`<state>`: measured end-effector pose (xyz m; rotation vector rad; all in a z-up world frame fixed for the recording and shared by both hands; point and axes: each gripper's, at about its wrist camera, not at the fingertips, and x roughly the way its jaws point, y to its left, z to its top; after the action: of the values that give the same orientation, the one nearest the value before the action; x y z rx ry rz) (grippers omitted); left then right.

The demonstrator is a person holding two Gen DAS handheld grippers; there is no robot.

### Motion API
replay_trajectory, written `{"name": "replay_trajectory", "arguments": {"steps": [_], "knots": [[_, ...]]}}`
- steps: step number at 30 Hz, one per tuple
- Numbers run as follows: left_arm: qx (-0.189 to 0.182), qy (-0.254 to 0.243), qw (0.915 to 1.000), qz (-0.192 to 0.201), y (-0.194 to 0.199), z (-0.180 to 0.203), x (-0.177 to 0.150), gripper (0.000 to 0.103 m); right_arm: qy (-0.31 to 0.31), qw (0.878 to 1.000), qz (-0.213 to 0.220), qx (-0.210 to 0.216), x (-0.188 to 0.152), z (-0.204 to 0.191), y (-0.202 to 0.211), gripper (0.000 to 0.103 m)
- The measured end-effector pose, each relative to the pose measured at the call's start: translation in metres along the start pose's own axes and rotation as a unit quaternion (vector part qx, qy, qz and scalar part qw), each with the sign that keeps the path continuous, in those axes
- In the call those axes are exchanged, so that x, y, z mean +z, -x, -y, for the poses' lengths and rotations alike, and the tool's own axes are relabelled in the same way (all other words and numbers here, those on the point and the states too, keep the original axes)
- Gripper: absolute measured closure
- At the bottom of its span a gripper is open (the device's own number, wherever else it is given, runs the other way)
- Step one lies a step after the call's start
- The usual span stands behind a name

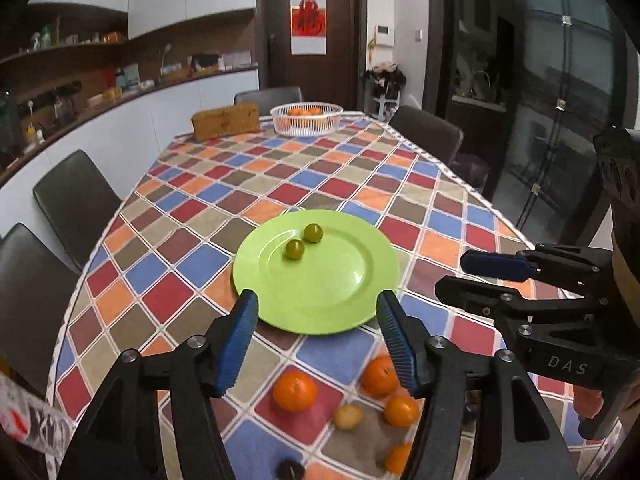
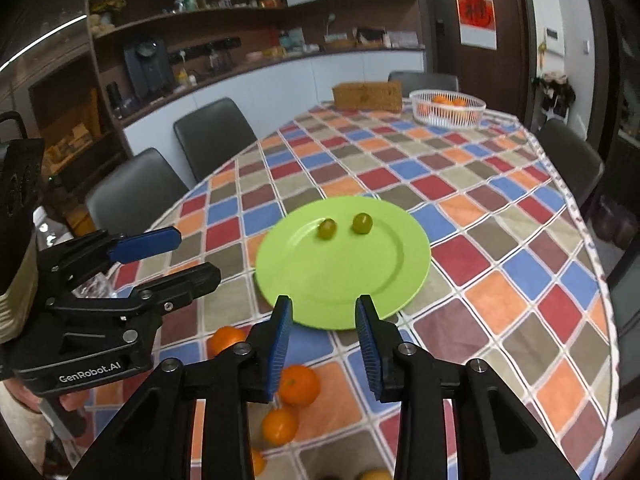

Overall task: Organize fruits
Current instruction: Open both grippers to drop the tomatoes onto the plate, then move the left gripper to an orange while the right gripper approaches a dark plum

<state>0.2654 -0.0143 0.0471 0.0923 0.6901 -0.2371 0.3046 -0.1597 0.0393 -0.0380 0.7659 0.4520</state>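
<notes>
A green plate lies on the checked tablecloth with two green grapes on its far half. Near the table's front edge lie loose oranges, a small yellowish fruit and a dark fruit. My left gripper hangs open over the plate's near rim, nothing between its blue pads. My right gripper hovers beside it, jaws narrowly open and empty.
A white basket holding oranges stands at the table's far end beside a wicker box. Dark chairs line the table's sides. A counter with shelves runs along the left wall.
</notes>
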Motion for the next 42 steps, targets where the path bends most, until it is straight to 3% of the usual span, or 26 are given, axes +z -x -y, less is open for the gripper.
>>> {"name": "replay_trajectory", "arguments": {"steps": [9,15,20,29,34,42], "knots": [[0.005,-0.007,0.9993,0.037,0.054,0.024,-0.033,0.029,-0.017,0.998,0.050,-0.020,-0.036,-0.012,0.059,0.056],[-0.007,0.014,0.9996,0.024,0.062,0.033,-0.060,0.028,-0.025,0.997,0.059,-0.032,-0.070,-0.019,0.079,0.056],[0.005,0.021,0.9995,0.024,0.070,0.041,-0.083,0.028,-0.013,0.997,0.060,-0.051,-0.093,-0.027,0.088,0.056],[-0.004,0.043,0.9990,-0.011,0.059,0.042,-0.120,0.027,-0.032,0.997,0.041,-0.057,-0.127,-0.028,0.090,0.056],[0.003,0.036,0.9988,-0.035,0.045,0.046,-0.138,0.027,-0.037,0.998,0.009,-0.054,-0.145,-0.025,0.077,0.056],[0.013,-0.021,0.9995,-0.022,0.038,0.061,-0.150,0.027,-0.029,0.997,-0.018,-0.071,-0.166,-0.024,0.061,0.056]]}}
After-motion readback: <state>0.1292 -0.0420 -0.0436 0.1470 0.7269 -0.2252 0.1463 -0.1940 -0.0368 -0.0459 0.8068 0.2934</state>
